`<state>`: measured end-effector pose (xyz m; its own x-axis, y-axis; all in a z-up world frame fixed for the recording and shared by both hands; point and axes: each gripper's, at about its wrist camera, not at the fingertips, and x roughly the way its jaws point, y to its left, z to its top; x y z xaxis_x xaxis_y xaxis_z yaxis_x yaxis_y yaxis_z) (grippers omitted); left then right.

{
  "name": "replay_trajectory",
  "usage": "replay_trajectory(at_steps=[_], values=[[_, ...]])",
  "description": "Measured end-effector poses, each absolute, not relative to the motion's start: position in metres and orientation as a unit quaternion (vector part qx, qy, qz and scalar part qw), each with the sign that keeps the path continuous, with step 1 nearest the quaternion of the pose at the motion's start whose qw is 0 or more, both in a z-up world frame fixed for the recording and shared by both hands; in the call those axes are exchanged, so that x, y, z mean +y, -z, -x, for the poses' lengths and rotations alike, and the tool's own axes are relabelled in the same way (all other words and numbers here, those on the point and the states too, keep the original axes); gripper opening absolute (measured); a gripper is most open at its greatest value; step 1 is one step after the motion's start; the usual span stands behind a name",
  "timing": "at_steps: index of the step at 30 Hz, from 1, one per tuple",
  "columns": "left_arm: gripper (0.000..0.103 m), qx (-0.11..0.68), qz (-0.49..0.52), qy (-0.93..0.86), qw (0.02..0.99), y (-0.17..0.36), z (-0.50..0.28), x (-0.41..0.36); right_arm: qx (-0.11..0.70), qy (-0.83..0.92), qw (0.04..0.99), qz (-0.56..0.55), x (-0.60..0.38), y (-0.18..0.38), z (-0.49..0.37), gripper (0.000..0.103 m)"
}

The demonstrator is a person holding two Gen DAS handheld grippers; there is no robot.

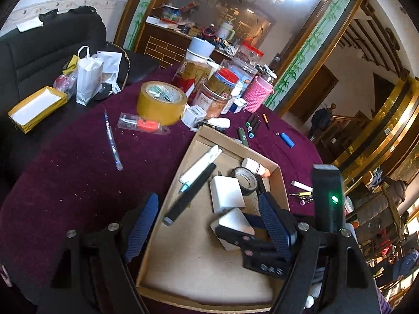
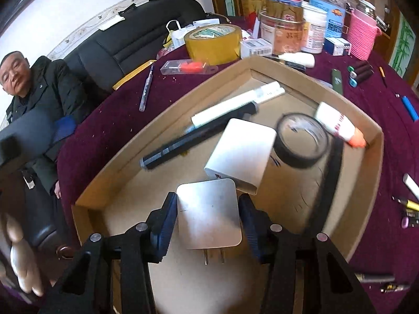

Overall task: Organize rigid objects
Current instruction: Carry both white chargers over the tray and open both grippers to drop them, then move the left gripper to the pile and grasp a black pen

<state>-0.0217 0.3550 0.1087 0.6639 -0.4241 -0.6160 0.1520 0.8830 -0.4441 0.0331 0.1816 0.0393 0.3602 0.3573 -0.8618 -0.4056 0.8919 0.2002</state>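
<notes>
A shallow cardboard box (image 1: 277, 172) (image 2: 377, 157) lies on the purple tablecloth. Inside it are a white adapter block (image 2: 243, 151), a black tape roll (image 2: 301, 141), a glue bottle (image 2: 337, 125), a long black stick (image 2: 199, 138) and a white tube (image 2: 238, 102). My right gripper (image 2: 208, 221) is shut on a silver-white plug charger (image 2: 209, 214) (image 1: 230, 222), its prongs pointing toward the camera, low over the box's near part. My left gripper (image 1: 209, 225) hangs open above the box, nothing between its pads; the right gripper shows below it.
Around the box lie a yellow tape roll (image 1: 161, 102), a blue pen (image 1: 112, 138), a blue lighter (image 1: 288, 140) and markers (image 1: 251, 128). Jars (image 1: 217, 89) and a pink-sleeved jar (image 1: 258, 94) crowd the far side. A person (image 2: 39, 91) sits at the table's left.
</notes>
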Motion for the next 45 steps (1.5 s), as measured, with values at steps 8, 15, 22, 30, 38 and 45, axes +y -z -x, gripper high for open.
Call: replay_trajectory(at_steps=[8, 15, 22, 30, 38, 45], values=[[0.079, 0.373, 0.188, 0.157, 0.895, -0.110, 0.023, 0.361, 0.532, -0.234, 0.814, 0.021, 0.201, -0.032, -0.055, 0.054], [0.085, 0.367, 0.180, 0.142, 0.901, -0.112, 0.030, 0.356, 0.484, -0.238, 0.842, -0.033, 0.161, -0.061, -0.035, 0.062], [0.085, 0.362, 0.175, 0.229, 0.886, -0.108, 0.039, 0.322, 0.360, -0.152, 0.920, -0.043, 0.078, -0.100, 0.017, 0.071], [0.085, 0.367, 0.111, 0.299, 0.874, -0.110, 0.051, 0.240, 0.163, 0.059, 0.977, -0.122, -0.043, -0.128, 0.083, 0.103], [0.085, 0.364, 0.037, 0.353, 0.861, -0.113, 0.076, 0.171, 0.266, 0.136, 0.943, -0.148, -0.129, -0.104, 0.052, 0.103], [0.085, 0.399, -0.014, 0.343, 0.850, -0.101, 0.076, 0.125, 0.272, 0.170, 0.933, -0.165, -0.189, -0.078, 0.044, 0.103]])
